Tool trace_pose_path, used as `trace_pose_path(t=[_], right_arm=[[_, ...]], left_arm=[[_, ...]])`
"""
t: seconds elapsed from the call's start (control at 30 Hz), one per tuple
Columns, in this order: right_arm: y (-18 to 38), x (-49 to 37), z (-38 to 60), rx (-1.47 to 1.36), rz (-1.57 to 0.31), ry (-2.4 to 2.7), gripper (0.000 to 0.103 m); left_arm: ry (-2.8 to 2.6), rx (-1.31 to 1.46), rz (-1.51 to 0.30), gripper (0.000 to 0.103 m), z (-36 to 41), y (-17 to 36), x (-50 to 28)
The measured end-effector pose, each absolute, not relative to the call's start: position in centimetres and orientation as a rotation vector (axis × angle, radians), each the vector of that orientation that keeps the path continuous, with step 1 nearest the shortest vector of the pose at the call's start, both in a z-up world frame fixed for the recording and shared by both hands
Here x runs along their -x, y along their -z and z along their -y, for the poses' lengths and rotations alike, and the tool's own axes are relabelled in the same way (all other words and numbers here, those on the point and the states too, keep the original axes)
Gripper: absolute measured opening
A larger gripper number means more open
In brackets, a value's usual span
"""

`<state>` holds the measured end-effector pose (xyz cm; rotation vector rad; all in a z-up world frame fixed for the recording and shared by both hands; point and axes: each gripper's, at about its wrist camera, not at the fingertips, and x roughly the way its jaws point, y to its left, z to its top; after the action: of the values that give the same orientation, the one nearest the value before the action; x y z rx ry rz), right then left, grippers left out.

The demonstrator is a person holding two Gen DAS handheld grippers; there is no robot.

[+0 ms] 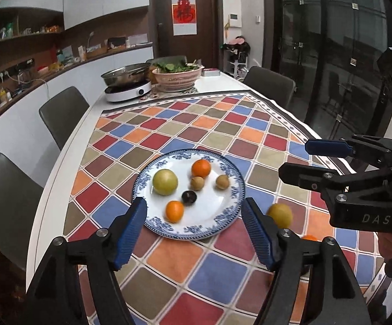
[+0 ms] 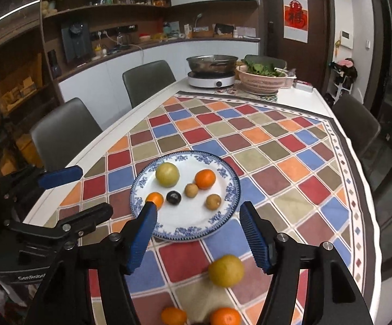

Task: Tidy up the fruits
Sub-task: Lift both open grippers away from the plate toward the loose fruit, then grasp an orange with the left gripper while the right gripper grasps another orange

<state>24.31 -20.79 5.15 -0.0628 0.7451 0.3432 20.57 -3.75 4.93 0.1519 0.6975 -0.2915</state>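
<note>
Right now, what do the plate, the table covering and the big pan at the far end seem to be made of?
Plate: likely glazed ceramic, glossy white with a blue printed rim.
Table covering: seems woven cloth, matte, its edge draping over the table side.
Pan: probably stainless steel, silvery and reflective.
</note>
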Motion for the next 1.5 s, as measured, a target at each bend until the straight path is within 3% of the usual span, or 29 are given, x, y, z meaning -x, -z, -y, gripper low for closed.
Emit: trace_pose_path(t=[0.33, 1.1, 1.4, 1.5], right_arm=[[-4.3, -20.4, 23.4, 0.051, -0.783, -0.317, 0.064], [3.4, -17.3, 26.2, -0.035, -0.967, -0.287, 0.064], [5.5, -17.5, 26.4, -0.079, -1.01, -0.28, 0.063], [6.0, -17.7, 26.5, -0.09, -1.021, -0.275, 0.057]], left_arm=[[0.338, -0.16, -0.681, 0.073, 6.1, -4.8, -17.2], [0.472, -0.23, -0.791, 0.072, 9.4, 2.1, -14.6], [0.557, -0.251, -0.842, 0.064, 10.5, 4.6, -14.6], [0.597, -0.227, -0.859, 0.06, 10.8, 5.6, -14.8]])
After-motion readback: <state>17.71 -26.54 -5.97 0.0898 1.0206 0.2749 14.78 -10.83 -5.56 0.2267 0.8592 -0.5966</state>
